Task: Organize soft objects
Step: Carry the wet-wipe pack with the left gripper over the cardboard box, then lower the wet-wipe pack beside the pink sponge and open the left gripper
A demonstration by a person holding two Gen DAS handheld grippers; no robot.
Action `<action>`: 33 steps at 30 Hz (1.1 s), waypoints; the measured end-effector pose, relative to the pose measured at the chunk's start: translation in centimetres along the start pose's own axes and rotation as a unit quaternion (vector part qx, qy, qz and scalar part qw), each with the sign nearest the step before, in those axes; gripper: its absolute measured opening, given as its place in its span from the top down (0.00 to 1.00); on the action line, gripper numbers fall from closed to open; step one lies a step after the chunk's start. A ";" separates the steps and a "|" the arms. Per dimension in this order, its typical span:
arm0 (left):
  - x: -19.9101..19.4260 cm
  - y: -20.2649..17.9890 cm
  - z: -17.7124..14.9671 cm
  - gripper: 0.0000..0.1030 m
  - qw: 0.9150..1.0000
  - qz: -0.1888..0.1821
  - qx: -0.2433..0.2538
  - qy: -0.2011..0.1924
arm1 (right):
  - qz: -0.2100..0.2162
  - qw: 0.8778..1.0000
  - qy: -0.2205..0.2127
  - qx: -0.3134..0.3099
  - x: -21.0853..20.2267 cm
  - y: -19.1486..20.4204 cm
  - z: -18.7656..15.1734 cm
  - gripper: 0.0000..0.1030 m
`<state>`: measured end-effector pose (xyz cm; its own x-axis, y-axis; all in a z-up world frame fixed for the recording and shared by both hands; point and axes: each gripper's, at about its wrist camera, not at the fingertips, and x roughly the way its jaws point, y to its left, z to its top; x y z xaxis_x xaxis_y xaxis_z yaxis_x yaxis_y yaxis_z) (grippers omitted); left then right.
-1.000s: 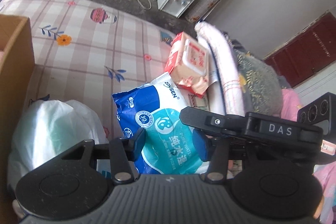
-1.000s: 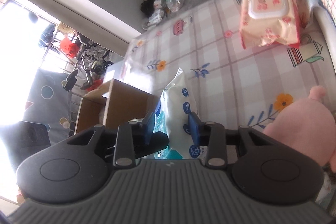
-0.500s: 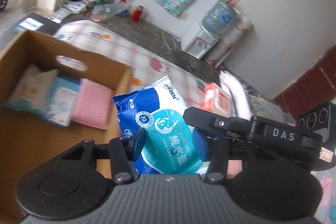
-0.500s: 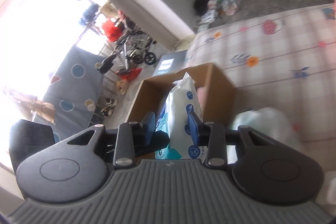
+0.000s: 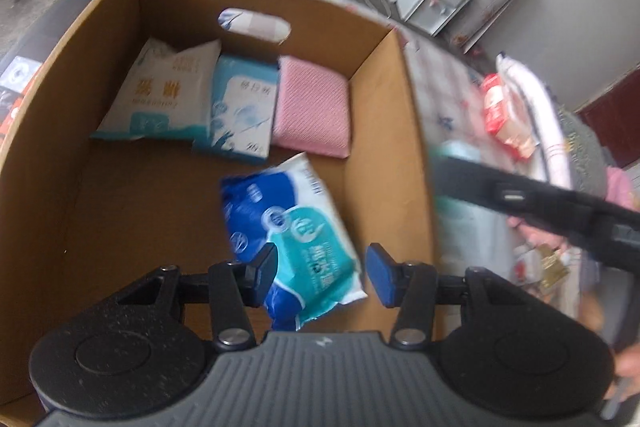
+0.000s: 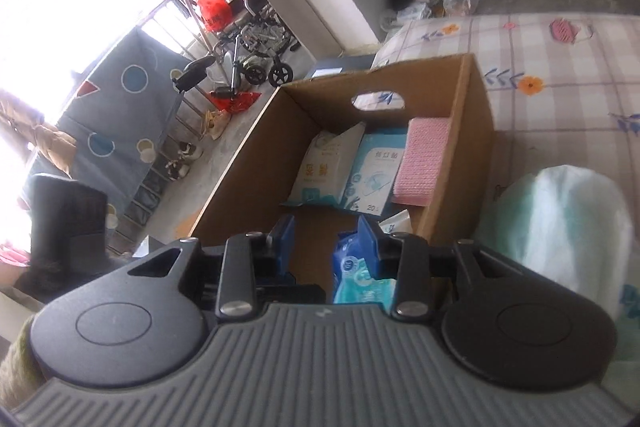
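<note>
An open cardboard box (image 5: 404,131) lies below both grippers. At its far wall rest a white pack (image 5: 164,95), a light-blue pack (image 5: 244,107) and a pink cloth (image 5: 310,111). The blue-and-teal wet wipes pack (image 5: 296,227) is tilted inside the box, blurred. My left gripper (image 5: 322,273) stands open above it; the pack overlaps the left pad and bare cardboard shows beside the right pad. My right gripper (image 6: 326,239) is open too. There the wipes pack (image 6: 356,275) sits low behind the right finger, clear of the left one. The right gripper's black body (image 5: 540,199) crosses beyond the box wall.
The box (image 6: 460,163) sits on a checked bedsheet (image 6: 560,67), with a white plastic bag (image 6: 560,227) right beside it. Further along the bed lie a red-and-white wipes pack (image 5: 504,115) and a rolled white towel (image 5: 532,107). A wheelchair (image 6: 256,51) stands on the floor beyond.
Both grippers travelled from over the bed to over the box. The wipes pack, pinched by both before, now sits lower and tilted, free of the pads. The right gripper has drawn away sideways.
</note>
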<state>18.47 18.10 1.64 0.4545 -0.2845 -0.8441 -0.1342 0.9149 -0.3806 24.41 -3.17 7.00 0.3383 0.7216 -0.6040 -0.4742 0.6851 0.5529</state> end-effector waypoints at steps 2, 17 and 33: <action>0.6 0.7 -0.1 0.52 1.000 0.004 -0.010 0.009 | -0.008 1.000 -0.012 -0.011 -1.8 -0.2 -0.6 0.66; 6.0 -2.4 -0.5 0.55 0.990 0.063 0.105 0.072 | -0.035 0.999 -0.011 0.022 -5.8 -5.4 -5.8 0.66; 6.4 -2.1 1.6 0.33 0.990 0.080 0.084 0.076 | -0.031 0.998 -0.001 0.048 -5.7 -7.8 -7.2 0.65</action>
<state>23.06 14.84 -2.43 0.3000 -0.1596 -0.9405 -0.0393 0.9830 -0.1793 20.28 -13.33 2.00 0.3655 0.6779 -0.6379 -0.3721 0.7345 0.5674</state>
